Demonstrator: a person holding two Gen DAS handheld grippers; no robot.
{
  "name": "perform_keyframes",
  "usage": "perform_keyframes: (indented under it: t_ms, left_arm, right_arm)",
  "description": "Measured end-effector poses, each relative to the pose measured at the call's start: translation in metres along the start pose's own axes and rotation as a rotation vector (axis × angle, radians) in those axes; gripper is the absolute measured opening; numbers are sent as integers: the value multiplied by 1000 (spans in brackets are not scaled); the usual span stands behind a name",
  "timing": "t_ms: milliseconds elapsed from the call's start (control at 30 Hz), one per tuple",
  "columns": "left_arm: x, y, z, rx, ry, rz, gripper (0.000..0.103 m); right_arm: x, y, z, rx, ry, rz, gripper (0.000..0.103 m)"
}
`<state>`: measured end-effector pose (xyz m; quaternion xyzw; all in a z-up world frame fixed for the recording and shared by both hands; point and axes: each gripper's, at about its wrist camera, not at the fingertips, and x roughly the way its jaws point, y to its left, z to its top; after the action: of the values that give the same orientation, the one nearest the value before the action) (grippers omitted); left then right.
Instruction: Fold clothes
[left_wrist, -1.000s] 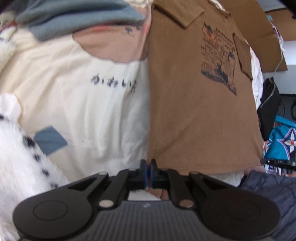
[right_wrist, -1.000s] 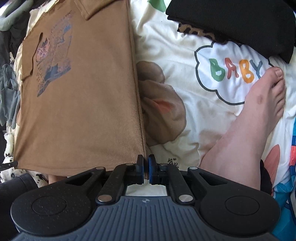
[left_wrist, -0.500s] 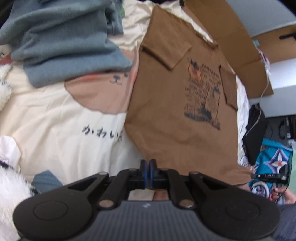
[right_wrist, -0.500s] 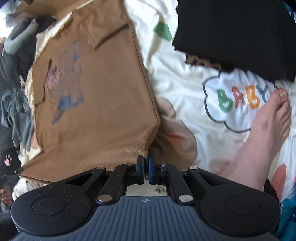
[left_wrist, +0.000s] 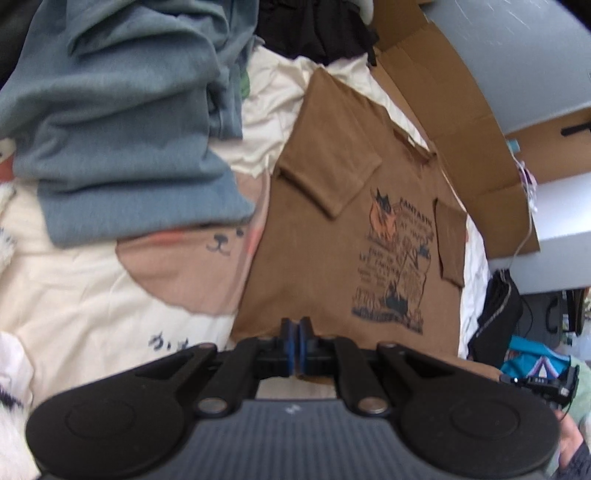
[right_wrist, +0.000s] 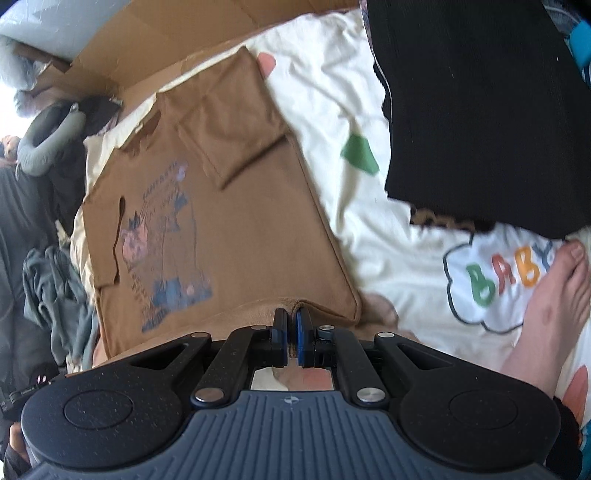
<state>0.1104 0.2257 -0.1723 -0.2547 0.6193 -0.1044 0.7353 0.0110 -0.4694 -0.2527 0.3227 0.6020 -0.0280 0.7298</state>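
You lifted shirt (left_wrist: 317, 258) hem toward 12 o'clock, left gripper (left_wrist: 295, 345) and right gripper (right_wrist: 291, 338) both pinching it; bottom fold underway.

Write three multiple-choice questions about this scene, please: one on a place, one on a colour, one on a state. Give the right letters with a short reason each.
1. Where does the pile of blue-grey clothes lie in the left wrist view?
A. left of the brown T-shirt
B. on top of its print
C. inside the cardboard box

2. What colour is the folded garment above the BABY print?
A. red
B. black
C. yellow

3. How are the jaws of the right gripper?
A. wide open, empty
B. shut on the bare foot
C. shut on the T-shirt's hem

Answers: 1 A, the pile lies left of the shirt's edge. 2 B, it is plainly black. 3 C, brown fabric sits pinched between the jaws.
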Motion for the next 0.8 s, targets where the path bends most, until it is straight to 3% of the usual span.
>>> perform_keyframes:
  t_ms: [433, 800]
  left_arm:
    - [40, -9, 47, -44, -34, 28, 3]
    - [73, -14, 83, -67, -65, 48, 2]
  right_arm:
    - [36, -3, 37, 28, -13, -33, 2]
    - [60, 2, 78, 46, -69, 15, 3]
